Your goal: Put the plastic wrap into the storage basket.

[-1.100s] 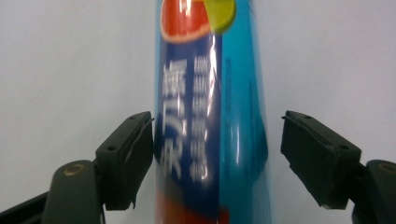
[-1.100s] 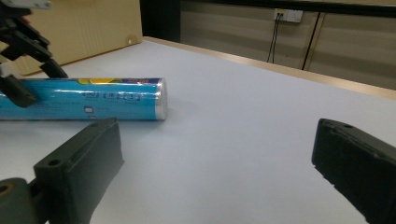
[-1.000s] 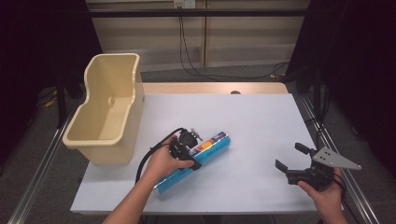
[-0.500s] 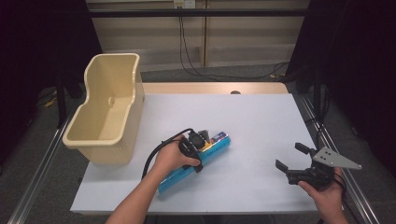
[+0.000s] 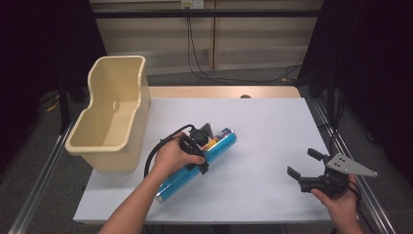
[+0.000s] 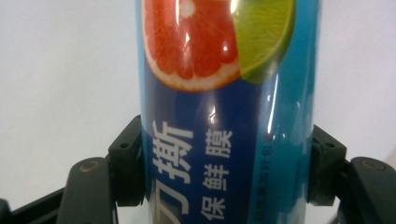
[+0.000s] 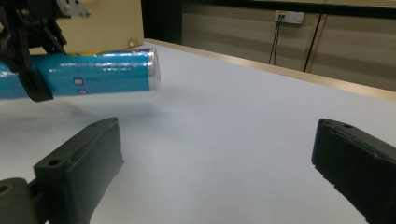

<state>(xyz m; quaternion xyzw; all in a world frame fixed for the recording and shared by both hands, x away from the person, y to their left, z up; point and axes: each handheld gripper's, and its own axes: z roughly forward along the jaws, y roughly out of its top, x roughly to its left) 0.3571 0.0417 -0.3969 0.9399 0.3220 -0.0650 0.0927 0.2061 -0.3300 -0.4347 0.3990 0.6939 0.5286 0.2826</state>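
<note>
Already we have the left gripper [image 5: 204, 148] clamped, jaws just closed, around the long blue cling-film tube [image 5: 197, 168], while the right gripper [image 5: 307, 165] waits with jaws apart and the cream plastic bin [image 5: 109, 122] beyond the left tongs is unfilled.

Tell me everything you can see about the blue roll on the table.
The blue roll is a long cylinder in glossy printed film, showing grapefruit and lime slices and white Chinese characters. It lies roughly level, diagonal to the white table. The left gripper clamps it at mid-length, one black pad on each side.
</note>
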